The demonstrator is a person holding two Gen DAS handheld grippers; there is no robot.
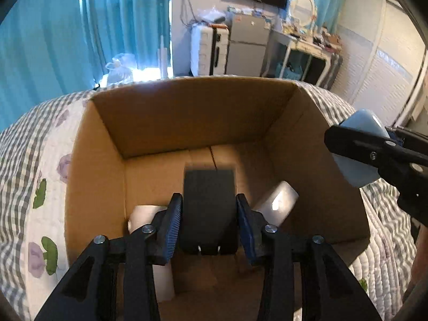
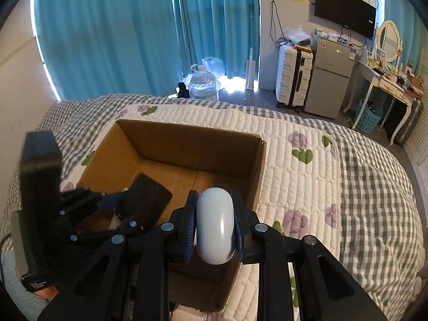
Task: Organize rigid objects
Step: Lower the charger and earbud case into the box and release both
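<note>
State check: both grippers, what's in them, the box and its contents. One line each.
left gripper: open, over the box
black slab: between the left jaws, not gripped, blurred
right gripper: shut on the blue oval
blue oval: clamped, off the bed
cardboard box: open-topped, upright on the bed
silver item: inside, leaning on the right wall
white item: inside, near-left corner

Teal curtains [image 2: 115, 37], quilted bed [image 2: 307, 160], white suitcase [image 2: 293, 76], grey fridge [image 2: 330, 77], wall television [image 2: 345, 9]

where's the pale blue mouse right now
The pale blue mouse is clamped in the right gripper, at the right wall of the cardboard box on the bed.
</note>
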